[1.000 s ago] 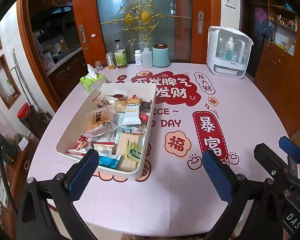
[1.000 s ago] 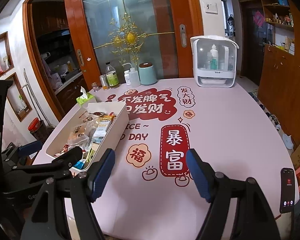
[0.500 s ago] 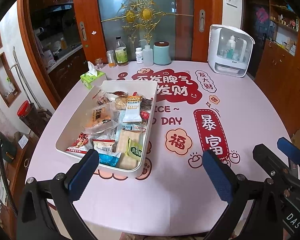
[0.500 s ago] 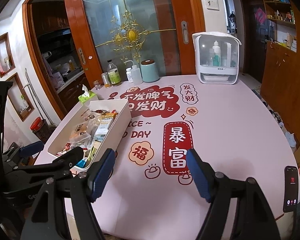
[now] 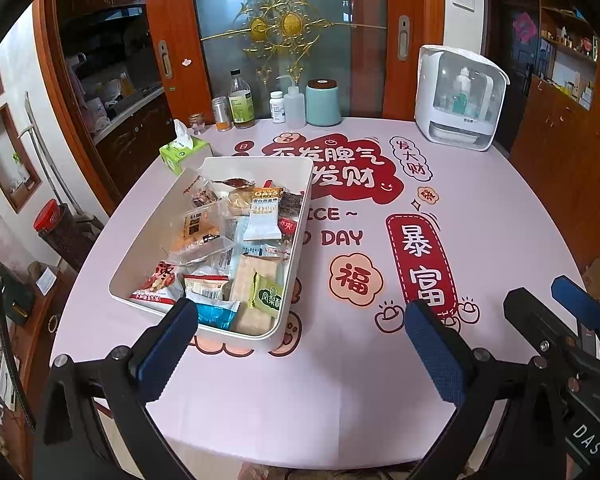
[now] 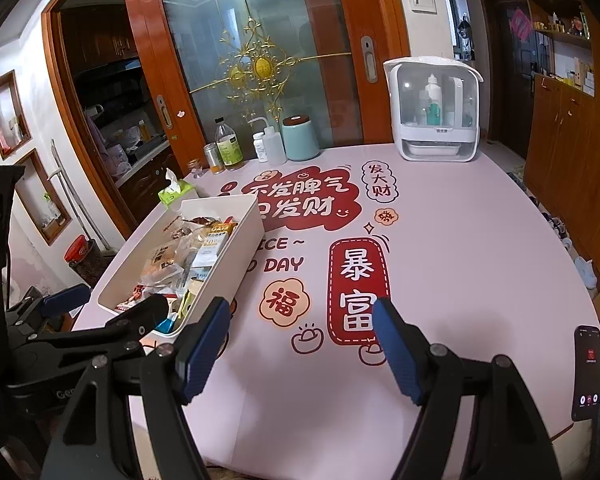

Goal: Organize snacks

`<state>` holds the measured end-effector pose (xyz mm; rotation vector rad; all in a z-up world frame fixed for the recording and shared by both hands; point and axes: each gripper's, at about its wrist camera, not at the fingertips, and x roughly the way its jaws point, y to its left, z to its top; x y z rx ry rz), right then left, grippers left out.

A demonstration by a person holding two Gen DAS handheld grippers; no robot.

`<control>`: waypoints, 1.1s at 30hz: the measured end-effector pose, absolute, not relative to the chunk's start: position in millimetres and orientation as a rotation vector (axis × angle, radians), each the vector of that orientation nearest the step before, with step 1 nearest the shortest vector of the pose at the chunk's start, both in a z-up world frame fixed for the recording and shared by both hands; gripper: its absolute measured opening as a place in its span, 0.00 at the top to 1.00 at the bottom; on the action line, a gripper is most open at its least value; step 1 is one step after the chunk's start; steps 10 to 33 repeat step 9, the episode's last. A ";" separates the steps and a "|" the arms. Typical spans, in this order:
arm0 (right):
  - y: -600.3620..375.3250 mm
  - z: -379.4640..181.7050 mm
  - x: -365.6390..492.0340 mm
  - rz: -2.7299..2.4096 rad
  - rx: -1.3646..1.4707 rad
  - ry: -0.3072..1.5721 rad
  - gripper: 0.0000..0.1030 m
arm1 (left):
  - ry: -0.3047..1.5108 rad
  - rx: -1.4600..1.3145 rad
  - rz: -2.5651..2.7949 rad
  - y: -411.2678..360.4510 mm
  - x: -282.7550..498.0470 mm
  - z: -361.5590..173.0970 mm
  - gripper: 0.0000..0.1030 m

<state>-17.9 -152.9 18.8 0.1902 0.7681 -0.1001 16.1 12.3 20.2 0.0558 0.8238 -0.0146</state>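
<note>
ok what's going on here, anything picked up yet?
Nothing yet. A person holds both grippers over the near edge of the pink table. The left gripper and right gripper are open and empty. The snack packets all lie in the white bin on the table's left side.

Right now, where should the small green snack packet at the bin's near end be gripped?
Grip the green packet across its crimped side edges from above. It lies flat on top of the pile near the white bin's right wall, so nothing covers it.
</note>
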 end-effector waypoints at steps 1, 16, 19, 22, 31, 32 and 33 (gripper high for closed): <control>-153.2 18.5 -18.2 -0.099 0.192 0.769 0.28 | 0.825 0.056 -0.014 12.3 15.7 19.1 0.00; -153.9 17.9 -18.1 -0.098 0.194 0.771 0.28 | 0.830 0.058 -0.012 11.3 14.8 16.9 0.00; -153.9 17.9 -18.1 -0.098 0.194 0.771 0.28 | 0.830 0.058 -0.012 11.3 14.8 16.9 0.00; -153.9 17.9 -18.1 -0.098 0.194 0.771 0.28 | 0.830 0.058 -0.012 11.3 14.8 16.9 0.00; -153.9 17.9 -18.1 -0.098 0.194 0.771 0.28 | 0.830 0.058 -0.012 11.3 14.8 16.9 0.00; -153.9 17.9 -18.1 -0.098 0.194 0.771 0.28 | 0.830 0.058 -0.012 11.3 14.8 16.9 0.00; -153.9 17.9 -18.1 -0.098 0.194 0.771 0.28 | 0.830 0.058 -0.012 11.3 14.8 16.9 0.00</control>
